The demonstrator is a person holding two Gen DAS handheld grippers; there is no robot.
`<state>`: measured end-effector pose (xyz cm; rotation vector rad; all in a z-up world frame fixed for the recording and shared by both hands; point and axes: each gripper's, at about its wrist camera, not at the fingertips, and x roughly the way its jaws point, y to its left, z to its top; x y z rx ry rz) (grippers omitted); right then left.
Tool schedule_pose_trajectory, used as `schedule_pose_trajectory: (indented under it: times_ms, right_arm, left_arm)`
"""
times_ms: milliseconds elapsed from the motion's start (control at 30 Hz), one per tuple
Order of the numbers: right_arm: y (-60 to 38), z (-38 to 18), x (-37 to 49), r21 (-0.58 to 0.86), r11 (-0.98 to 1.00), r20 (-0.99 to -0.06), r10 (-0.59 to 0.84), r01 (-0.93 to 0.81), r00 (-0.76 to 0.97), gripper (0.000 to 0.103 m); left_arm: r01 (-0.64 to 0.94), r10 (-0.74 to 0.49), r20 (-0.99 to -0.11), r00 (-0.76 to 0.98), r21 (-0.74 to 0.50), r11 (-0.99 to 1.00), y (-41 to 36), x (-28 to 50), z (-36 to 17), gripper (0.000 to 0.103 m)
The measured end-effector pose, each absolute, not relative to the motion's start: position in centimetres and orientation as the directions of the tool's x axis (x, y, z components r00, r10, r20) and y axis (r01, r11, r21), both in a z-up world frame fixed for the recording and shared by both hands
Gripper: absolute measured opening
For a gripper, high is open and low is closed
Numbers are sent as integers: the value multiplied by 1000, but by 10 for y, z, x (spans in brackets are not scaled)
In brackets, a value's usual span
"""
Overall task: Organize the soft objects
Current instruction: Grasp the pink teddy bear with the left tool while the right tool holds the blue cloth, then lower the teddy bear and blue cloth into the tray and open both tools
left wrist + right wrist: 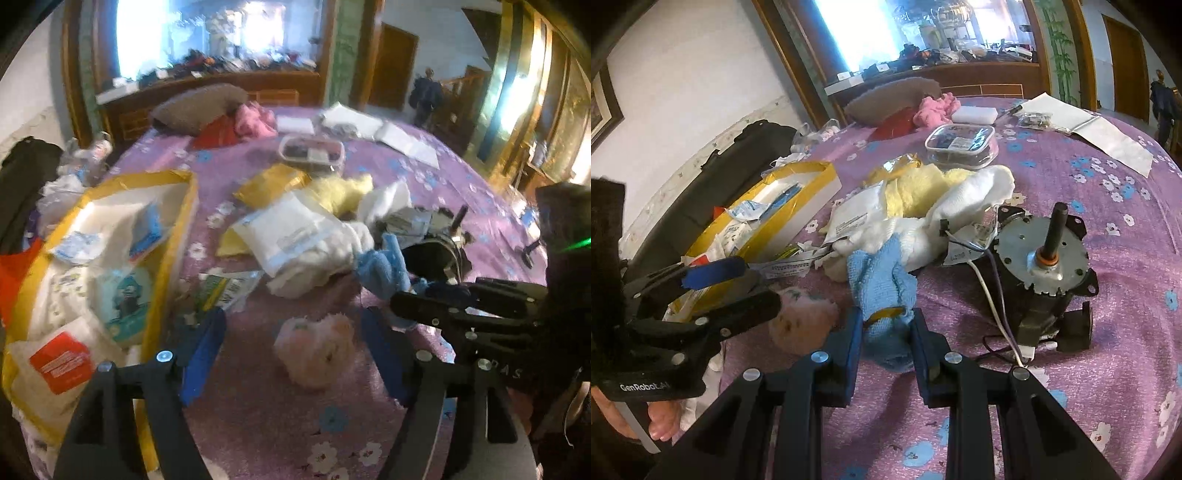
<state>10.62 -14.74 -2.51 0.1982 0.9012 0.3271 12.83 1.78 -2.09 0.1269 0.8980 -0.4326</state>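
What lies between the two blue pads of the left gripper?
In the left wrist view, a fluffy pink soft toy lies on the purple flowered cloth between the open left gripper's pads, apparently untouched.

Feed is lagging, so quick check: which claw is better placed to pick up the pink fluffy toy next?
Left. The left claw is open with the pink toy lying right between its fingers, while the right claw is shut on the blue cloth.

i see a light blue cloth (pixel 882 280), a pale pink fluffy toy (pixel 801 321), and a purple bedspread (pixel 1126 295) with white and blue flowers.
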Motion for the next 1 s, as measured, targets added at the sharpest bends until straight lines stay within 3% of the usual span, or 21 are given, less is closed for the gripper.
schedule_pose_trajectory:
  times_ms: [133,200,233,333,533,667,833,1000]
  right_arm:
    - [-151,-26,108,307,933,-735,357,-186,577,27]
    - [-153,-28,109,300,938,-741,343,-173,577,27]
    - [-154,-28,109,310,935,-740,351,-172,573,27]
    - [-155,-27,109,310,935,-739,351,-171,575,28]
    - [-148,-10,104,346,917,-719,394,-197,572,28]
    - [-118,20,108,389,879,-685,476,-275,551,28]
    - [-59,38,135,388,846,-667,531,-365,523,28]
    - [1,25,168,369,834,-698,540,-411,470,28]
  left_arm:
    - [468,-289,-826,484,-35,883,-3,133,-42,74]
    - [463,-258,-850,458,-19,886,-8,134,-54,62]
    - [461,-250,-859,447,-18,887,-9,133,-59,48]
    - [426,-269,-852,449,-61,903,1,130,-61,42]
    - [357,-391,-762,515,-224,907,43,109,-11,41]
    - [303,-409,-694,593,-278,912,89,104,32,42]
    - [164,-259,-674,692,-203,965,153,125,56,42]
    - [66,-139,-726,674,-128,990,192,162,26,42]
